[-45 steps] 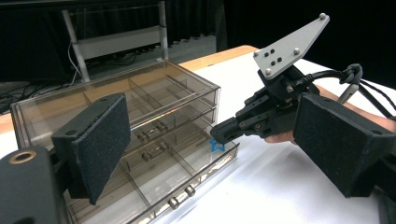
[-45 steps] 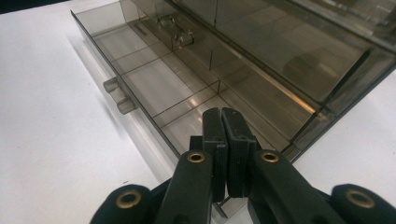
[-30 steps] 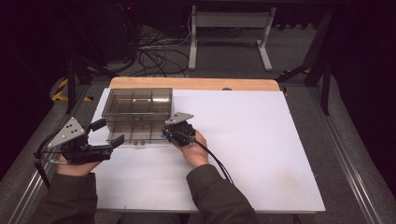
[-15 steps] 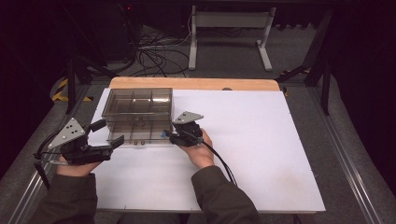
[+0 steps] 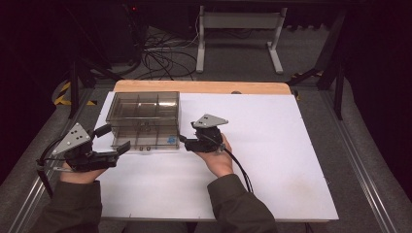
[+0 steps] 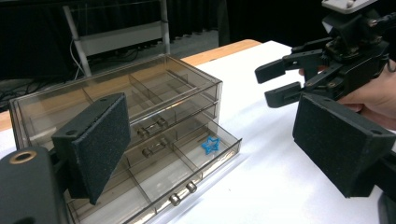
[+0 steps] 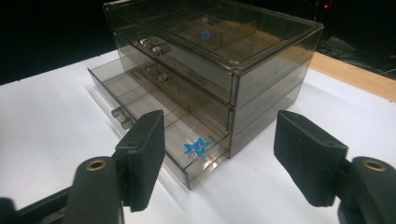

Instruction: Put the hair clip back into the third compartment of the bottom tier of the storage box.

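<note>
Having dropped the blue star (image 7: 197, 147) into the open bottom drawer (image 7: 140, 105), right tool (image 5: 187, 141), jaws just parted and empty, must next push the drawer shut.

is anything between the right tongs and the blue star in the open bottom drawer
Nothing visible. The right tongs, jaws open and just widened, empty, face the blue star, which lies uncovered in the open bottom drawer in a corner compartment.

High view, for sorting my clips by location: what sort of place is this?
Probably a lab or workshop recording bench: a white sheet over a wooden-edged table, loose black cables on grey carpet behind it, a metal stand, and dark surroundings.
</note>
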Available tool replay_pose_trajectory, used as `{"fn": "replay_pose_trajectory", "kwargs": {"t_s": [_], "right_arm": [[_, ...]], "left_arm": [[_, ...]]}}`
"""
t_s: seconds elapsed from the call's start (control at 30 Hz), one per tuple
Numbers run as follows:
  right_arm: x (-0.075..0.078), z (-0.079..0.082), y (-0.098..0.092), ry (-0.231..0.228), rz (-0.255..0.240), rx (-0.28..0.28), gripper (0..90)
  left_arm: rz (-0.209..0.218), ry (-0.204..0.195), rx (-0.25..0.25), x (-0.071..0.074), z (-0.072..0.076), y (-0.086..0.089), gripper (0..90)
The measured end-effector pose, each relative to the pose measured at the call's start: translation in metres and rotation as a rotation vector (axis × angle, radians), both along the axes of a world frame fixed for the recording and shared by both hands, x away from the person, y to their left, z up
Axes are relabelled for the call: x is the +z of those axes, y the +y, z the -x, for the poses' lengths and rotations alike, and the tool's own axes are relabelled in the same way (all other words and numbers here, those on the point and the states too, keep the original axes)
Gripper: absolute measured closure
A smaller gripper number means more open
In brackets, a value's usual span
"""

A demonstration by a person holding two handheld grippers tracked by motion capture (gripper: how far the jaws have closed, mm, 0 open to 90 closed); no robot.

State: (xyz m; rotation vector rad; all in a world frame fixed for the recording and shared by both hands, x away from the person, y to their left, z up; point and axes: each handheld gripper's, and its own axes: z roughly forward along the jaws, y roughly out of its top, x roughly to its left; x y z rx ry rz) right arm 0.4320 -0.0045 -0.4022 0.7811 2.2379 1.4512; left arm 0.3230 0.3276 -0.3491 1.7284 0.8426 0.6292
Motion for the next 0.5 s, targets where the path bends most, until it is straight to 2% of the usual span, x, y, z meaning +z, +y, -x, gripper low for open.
{"fn": "replay_pose_trajectory", "kwargs": {"t_s": [0.27,0.5], "right_arm": [[0.002,0.004,-0.011,-0.009,0.004,-0.023,22.4],[0.005,0.008,-0.025,-0.012,-0.012,-0.034,18.1]], "left_arm": [[-0.003,-0.001,0.004,0.0,0.0,0.0,12.1],[-0.007,0.0,0.002,-0.001,0.0,-0.002,12.1]]}}
